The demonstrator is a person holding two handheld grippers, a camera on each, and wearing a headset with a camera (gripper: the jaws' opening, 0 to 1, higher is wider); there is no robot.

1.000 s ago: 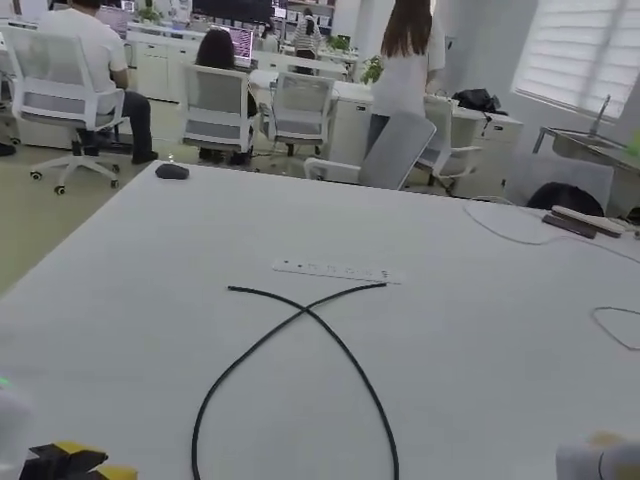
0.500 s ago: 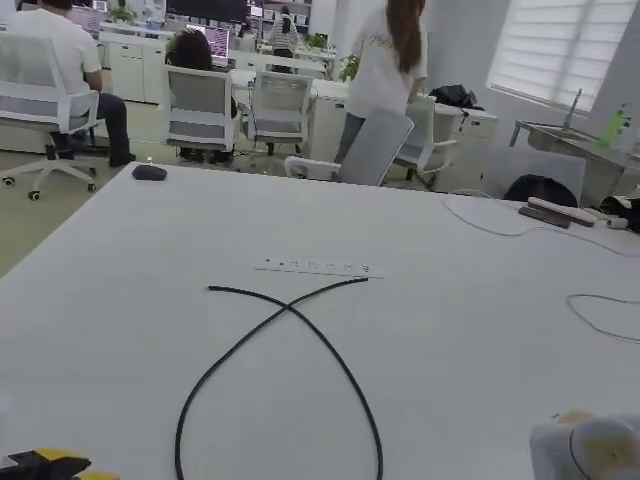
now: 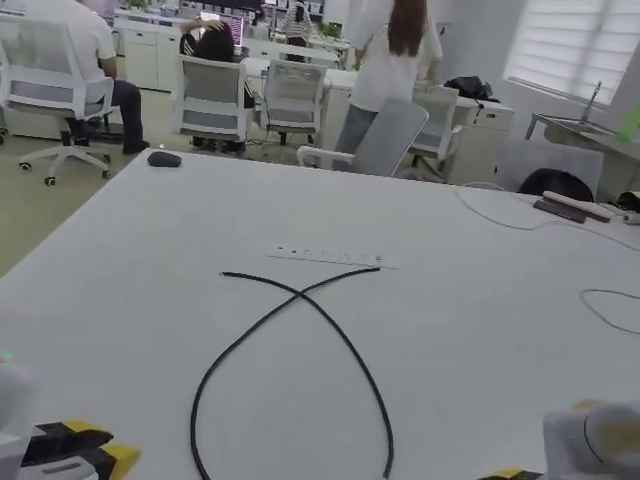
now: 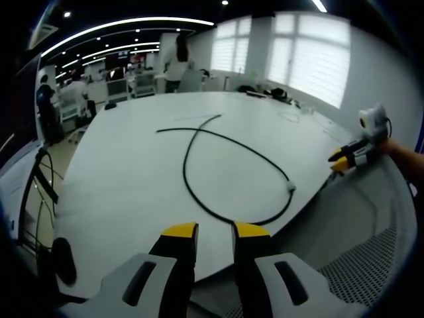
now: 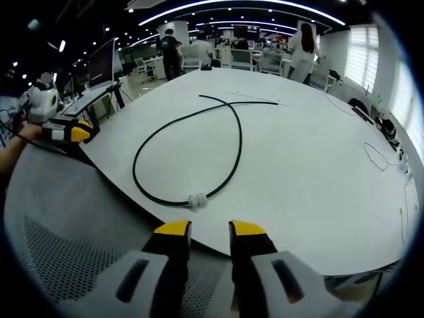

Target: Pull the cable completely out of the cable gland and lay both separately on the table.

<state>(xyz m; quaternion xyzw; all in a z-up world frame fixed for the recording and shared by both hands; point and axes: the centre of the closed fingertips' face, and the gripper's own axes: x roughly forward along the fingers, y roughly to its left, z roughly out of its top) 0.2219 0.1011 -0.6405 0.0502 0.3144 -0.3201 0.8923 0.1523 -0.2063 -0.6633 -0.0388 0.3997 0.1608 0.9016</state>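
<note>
Bright, even light from ceiling strips [image 4: 132,22] and shaded windows [image 4: 311,56]; gripper views bow at the edges.

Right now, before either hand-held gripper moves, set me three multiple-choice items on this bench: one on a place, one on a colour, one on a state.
1. Where does the cable gland sit?
A. On the loop's near bend, by the table edge
B. At a far end, by the power strip
C. Loose beside the mouse

2. What colour is the cable?
A. White
B. Black
C. Yellow

3. What state is the cable in?
A. Threaded through the gland
B. Pulled free of it
C. Clamped in a jaw

Key: 1 A, the right gripper view shows it on the near bend; 2 B, it reads black on white; 3 A, cable leaves both sides of the gland.
</note>
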